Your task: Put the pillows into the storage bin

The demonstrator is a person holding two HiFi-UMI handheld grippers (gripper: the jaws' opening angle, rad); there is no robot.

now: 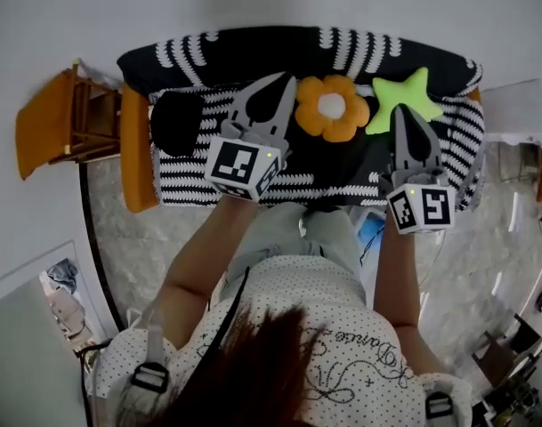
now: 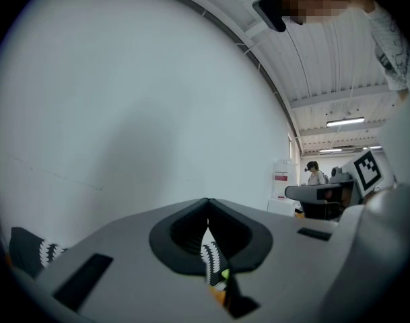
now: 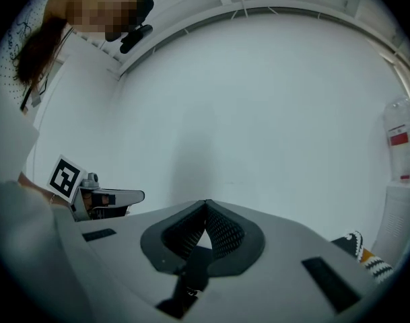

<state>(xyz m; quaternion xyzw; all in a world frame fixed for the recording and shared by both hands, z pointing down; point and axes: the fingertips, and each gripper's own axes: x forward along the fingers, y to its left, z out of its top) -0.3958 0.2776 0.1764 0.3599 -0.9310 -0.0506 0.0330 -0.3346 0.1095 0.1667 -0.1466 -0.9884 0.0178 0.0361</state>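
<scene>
We see a plain white wall [image 1: 253,3] behind a sofa [image 1: 253,47] draped in black-and-white stripes, an orange wooden frame [image 1: 48,123] beside it, speckled grey floor [image 1: 119,229], and strip lights [image 2: 346,121] overhead.

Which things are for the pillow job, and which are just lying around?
For the job:
orange flower pillow
green star pillow
black pillow
left gripper and right gripper, both with jaws shut

Just lying about:
striped blanket
orange wooden stand

Cursive print on the shirt [image 1: 342,323] possibly read "Daisie". The red label [image 3: 398,138] on a white container [image 3: 401,207] was too small to read.
</scene>
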